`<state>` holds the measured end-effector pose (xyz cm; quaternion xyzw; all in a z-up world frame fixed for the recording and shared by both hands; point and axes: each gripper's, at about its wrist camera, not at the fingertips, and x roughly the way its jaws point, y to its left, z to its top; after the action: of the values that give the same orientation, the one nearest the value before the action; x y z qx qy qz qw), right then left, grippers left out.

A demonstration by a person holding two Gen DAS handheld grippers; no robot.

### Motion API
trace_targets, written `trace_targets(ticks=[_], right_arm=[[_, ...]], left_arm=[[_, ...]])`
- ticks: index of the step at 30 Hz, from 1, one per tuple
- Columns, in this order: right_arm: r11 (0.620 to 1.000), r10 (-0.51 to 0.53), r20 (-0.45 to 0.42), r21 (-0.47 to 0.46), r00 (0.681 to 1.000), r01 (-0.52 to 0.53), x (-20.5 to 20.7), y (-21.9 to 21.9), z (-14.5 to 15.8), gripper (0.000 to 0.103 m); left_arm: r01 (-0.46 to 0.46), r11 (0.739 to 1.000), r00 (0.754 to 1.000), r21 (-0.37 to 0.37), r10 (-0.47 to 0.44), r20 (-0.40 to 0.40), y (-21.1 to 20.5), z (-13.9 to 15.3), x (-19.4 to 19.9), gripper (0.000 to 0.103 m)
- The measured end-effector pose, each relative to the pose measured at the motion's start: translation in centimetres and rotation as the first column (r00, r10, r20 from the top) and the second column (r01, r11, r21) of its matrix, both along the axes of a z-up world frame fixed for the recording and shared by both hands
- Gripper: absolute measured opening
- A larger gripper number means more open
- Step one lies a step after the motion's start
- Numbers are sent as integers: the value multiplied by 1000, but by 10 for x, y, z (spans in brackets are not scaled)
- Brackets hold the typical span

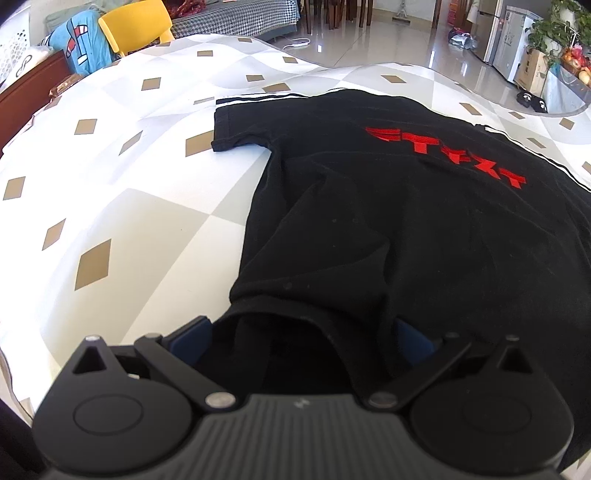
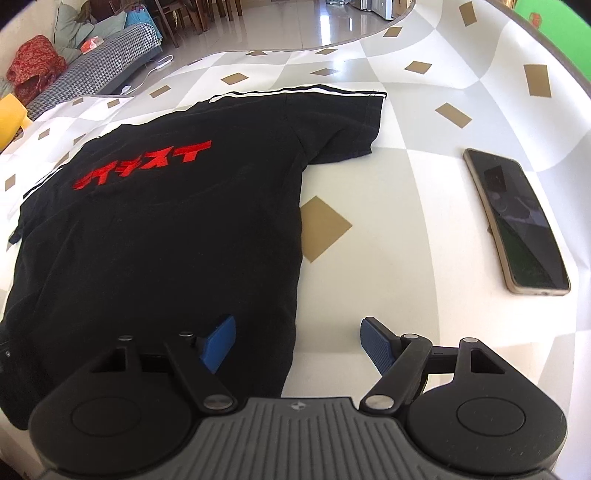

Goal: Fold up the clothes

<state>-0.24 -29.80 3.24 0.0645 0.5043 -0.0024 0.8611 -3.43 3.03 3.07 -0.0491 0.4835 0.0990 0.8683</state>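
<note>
A black T-shirt (image 1: 424, 229) with red lettering (image 1: 447, 155) and white shoulder stripes lies spread flat on the table. Its bottom hem is bunched between the wide-apart blue fingers (image 1: 190, 334) of my left gripper (image 1: 303, 336), which stands open around the cloth. In the right wrist view the same T-shirt (image 2: 166, 229) fills the left half. My right gripper (image 2: 297, 343) is open at the shirt's lower right corner. Its left finger (image 2: 218, 343) is over the cloth and its right finger (image 2: 376, 345) is over bare tablecloth.
The tablecloth (image 1: 110, 192) is white and grey with tan diamonds. A phone (image 2: 517, 221) lies face up to the right of the shirt. Behind the table stand a yellow chair (image 1: 136, 26), a sofa (image 2: 96, 70) and a tiled floor (image 1: 388, 40).
</note>
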Motion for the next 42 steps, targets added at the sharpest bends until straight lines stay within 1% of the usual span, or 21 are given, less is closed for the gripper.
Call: trace_targets(ticks=[3,7,10,12,15,19,23,25,30,35,39,42], right_arm=[[999,4,7,41,1000,-5,-17,2,3,72],[997,-2,4,74,1000,2,-38,3,4,69],[995,-12,-3,103,1000,12,-49,4,2,66],[994,-13,0,106,1000,12,-55,5,2,62],[993,-17,5,118,1000,16,-61,6,2,58],[990,-22,11,142,1000,20,-68,7,2,53],[988,-15,19,152,1000,12,-67,10,2,48],[984,-21,21,176,1000,17,-66,8,1,44],[972,-38,25,234,999,31,-65,2,0,31],[955,-54,28,292,998,44,-64,-4,-1,30],[933,-69,44,357,997,48,-62,-8,2,30],[909,-70,55,416,996,41,-60,-10,5,31]], left_arm=[[23,1000,1000,-8,-23,15,-4,3,-3,103],[50,999,998,-18,-49,26,-9,4,-8,103],[81,996,996,-33,-79,33,-14,5,-12,103],[103,994,994,-24,-103,34,-19,5,-16,103],[138,990,990,-31,-137,37,-26,6,-21,103],[181,983,983,-21,-180,46,-35,7,-26,103],[233,972,972,-32,-232,38,-44,5,-32,103],[257,966,966,-31,-256,38,-48,5,-35,103],[328,945,944,-16,-327,49,-61,5,-40,103],[405,914,913,-16,-403,58,-73,6,-46,103],[482,876,875,-6,-481,52,-86,4,-51,103],[529,849,848,-20,-527,64,-94,4,-54,103]])
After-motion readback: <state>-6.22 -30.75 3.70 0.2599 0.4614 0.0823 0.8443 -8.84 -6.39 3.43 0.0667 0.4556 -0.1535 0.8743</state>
